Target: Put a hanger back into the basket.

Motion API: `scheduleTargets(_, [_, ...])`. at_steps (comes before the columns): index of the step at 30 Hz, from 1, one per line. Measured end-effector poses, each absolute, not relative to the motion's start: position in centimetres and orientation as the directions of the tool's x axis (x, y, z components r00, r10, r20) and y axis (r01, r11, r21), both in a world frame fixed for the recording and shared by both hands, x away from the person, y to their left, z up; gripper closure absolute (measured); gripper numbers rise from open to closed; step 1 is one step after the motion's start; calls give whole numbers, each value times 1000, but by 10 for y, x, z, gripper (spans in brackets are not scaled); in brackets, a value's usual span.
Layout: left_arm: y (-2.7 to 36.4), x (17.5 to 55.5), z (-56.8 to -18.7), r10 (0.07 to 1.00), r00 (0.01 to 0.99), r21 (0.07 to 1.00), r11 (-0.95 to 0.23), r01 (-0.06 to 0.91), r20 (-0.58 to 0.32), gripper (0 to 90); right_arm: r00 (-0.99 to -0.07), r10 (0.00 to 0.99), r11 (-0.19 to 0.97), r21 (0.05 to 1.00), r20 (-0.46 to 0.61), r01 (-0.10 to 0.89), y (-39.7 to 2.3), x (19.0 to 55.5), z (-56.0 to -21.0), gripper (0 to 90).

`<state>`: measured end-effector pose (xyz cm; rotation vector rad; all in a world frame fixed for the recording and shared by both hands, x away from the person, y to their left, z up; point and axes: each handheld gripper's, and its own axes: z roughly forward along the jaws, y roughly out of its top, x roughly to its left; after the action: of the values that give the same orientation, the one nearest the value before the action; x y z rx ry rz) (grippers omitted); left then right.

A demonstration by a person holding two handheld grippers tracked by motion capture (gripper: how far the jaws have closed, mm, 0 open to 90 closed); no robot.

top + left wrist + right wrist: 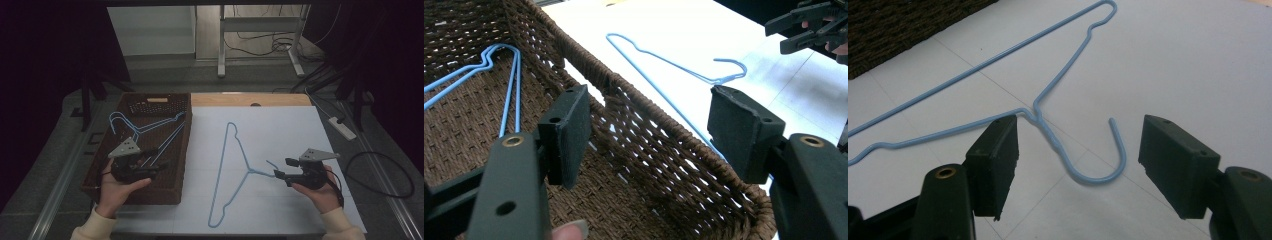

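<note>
A blue wire hanger (248, 171) lies flat on the white sheet (290, 130), its hook pointing right. My right gripper (281, 168) is open just right of that hook. In the right gripper view the hook (1098, 175) lies on the sheet between the wide-apart jaws (1078, 155), and no pad touches it. My left gripper (160, 167) hovers open over the near end of the brown wicker basket (150, 102), holding nothing. In the left gripper view its jaws (649, 130) straddle the basket's right wall (649, 100). More blue hanger wire (150, 126) (499, 55) lies inside the basket.
A white power strip (342, 127) and dark cables (380, 175) lie on the floor to the right. A wooden strip (250, 100) borders the sheet's far edge. Desk legs (221, 50) stand beyond the table.
</note>
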<state>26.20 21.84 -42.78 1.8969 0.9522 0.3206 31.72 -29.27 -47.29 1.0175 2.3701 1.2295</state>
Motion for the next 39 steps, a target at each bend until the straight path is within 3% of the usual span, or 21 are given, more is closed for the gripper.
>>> scheduleTargets(16, [216, 259, -428, 733, 661, 857, -226, 463, -164, 351, -720, 685, 381, 787, 111, 485, -281, 312, -471, 343])
scheduleTargets(20, [214, 259, -430, 730, 664, 856, -230, 464, -163, 351, -734, 670, 400, 778, 112, 484, -263, 310, -467, 384])
scheduleTargets(33, [213, 257, -429, 725, 669, 857, -232, 459, -162, 351, -816, 560, 556, 667, 141, 496, -182, 312, -483, 900])
scheduleTargets(39, [212, 256, -429, 724, 670, 857, -233, 460, -163, 351, -837, 525, 610, 619, 152, 495, -147, 308, -492, 900])
